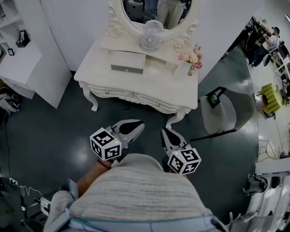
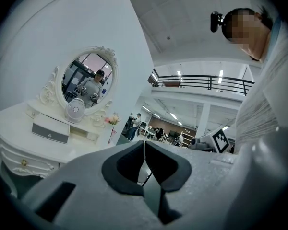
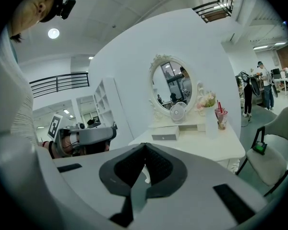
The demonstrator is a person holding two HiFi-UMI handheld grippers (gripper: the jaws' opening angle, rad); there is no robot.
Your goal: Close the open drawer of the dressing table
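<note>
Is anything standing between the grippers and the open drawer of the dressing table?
Nothing visible does. Between the left gripper, the right gripper and the open drawer lie only floor and tabletop. The fan stands behind the drawer, the flowers to its right.

Fan (image 1: 150,38) before mirror (image 1: 157,6), on dressing table (image 1: 97,70)

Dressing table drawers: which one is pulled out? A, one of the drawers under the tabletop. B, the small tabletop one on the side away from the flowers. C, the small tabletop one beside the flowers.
B: in the head view the small drawer with the grey front juts forward on the side away from the flowers, while the lower drawers sit flush.
</note>
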